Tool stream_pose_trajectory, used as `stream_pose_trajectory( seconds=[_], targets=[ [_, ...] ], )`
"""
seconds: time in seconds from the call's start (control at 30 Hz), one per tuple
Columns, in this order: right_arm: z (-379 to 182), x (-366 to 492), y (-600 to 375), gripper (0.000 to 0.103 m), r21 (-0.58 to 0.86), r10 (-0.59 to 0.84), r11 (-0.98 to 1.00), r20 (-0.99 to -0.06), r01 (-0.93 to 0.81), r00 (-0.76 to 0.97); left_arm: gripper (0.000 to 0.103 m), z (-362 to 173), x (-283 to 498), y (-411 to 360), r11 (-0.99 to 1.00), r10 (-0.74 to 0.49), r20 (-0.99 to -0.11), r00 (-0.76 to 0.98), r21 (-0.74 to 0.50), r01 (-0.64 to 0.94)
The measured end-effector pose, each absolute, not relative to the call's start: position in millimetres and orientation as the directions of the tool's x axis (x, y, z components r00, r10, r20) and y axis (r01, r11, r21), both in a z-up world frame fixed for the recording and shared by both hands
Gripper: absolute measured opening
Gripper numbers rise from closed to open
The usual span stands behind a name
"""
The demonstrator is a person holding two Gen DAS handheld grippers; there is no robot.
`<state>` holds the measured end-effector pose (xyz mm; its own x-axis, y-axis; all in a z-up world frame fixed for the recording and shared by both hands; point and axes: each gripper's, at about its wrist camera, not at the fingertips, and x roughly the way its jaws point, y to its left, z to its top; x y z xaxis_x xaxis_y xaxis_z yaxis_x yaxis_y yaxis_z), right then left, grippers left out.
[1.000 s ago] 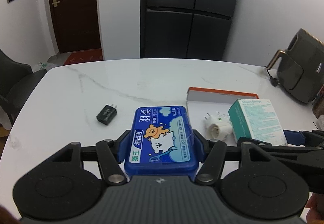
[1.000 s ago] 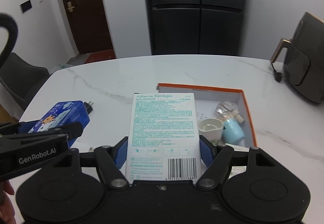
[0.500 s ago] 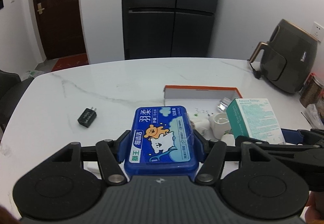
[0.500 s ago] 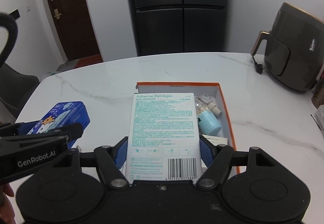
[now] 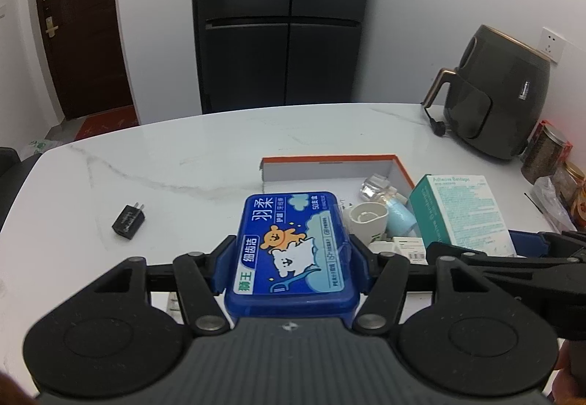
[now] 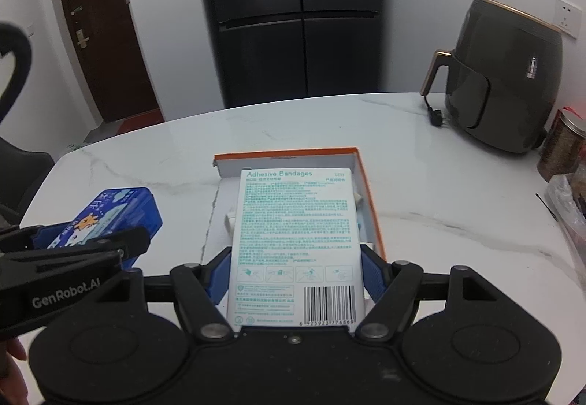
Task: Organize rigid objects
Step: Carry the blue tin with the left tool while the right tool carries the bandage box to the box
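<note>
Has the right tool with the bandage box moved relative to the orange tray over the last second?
Yes. In the right wrist view, the bandage box was left of the orange tray, leaving its contents visible; now it sits over the tray and hides them, so the tool moved right.

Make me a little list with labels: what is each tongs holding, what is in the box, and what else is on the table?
Left tongs: shut on the blue floss case
Right tongs: shut on the bandage box
Orange-rimmed box: open; holds a white cup-shaped thing, a pale blue bottle and a clear cap
Left on the table: a black plug adapter, outside the box
Far right of table: a dark air fryer and jars
Behind the table: a black fridge and a brown door
</note>
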<state>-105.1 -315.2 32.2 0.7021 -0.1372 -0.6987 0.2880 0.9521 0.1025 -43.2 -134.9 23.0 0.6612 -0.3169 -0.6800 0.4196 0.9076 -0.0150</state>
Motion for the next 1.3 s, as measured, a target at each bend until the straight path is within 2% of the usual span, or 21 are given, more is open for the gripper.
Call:
stream_pose_trajectory(
  seconds=[0.63, 1.3],
  targets=[
    [35.0, -114.7, -343.3, 0.084, 0.103, -0.185, 0.931, -0.693, 0.350, 0.697, 0.063, 26.2, -44.3, -166.8, 0.880, -0.360, -0.670, 0.649, -0.014, 0.475],
    [35.2, -106.0, -350.1, 0.084, 0.097, -0.189, 0.931, -0.698, 0.352, 0.691, 0.063, 22.9, -30.3, -180.3, 0.883, -0.351, -0.675, 0.649, -0.008, 0.469]
  ],
)
